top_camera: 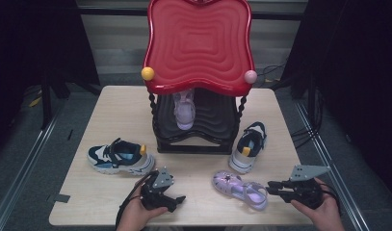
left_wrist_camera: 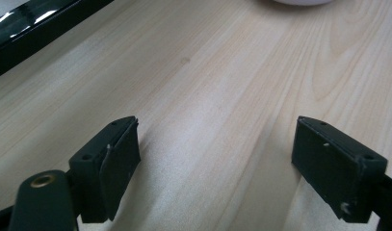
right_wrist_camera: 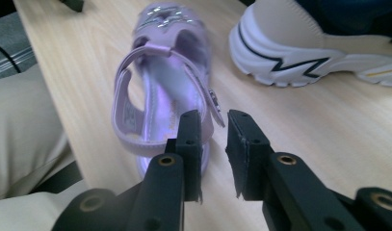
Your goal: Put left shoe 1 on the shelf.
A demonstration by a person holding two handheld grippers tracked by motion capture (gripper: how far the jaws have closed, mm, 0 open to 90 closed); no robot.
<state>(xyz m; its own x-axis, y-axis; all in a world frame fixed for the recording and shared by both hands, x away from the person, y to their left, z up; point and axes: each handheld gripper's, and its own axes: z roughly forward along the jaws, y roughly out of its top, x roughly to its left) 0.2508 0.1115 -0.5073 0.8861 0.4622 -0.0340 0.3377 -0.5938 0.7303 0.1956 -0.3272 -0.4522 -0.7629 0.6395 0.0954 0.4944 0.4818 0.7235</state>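
At about five o'clock on the pale wooden bench (top_camera: 111,103), a translucent lilac jelly sandal with a buckled heel strap (top_camera: 240,189) is lying flat on its sole, heel toward the right tongs (top_camera: 274,186). Those tongs are sitting just beside the heel with their jaws nearly closed, a narrow gap between them and nothing held; in the right gripper view the heel strap (right_wrist_camera: 128,72) is arching just ahead of the jaws, so the hand is probably lining up to pinch it. At six o'clock the left tongs (top_camera: 178,199) are resting low over bare wood, jaws spread wide and empty, seemingly waiting. The matching sandal (top_camera: 184,109) is standing on the lower black shelf of the red-topped shoe rack (top_camera: 199,43) at twelve o'clock, suggesting this one belongs there. Two navy-and-white sneakers (top_camera: 120,157) (top_camera: 248,146) are flanking the rack.
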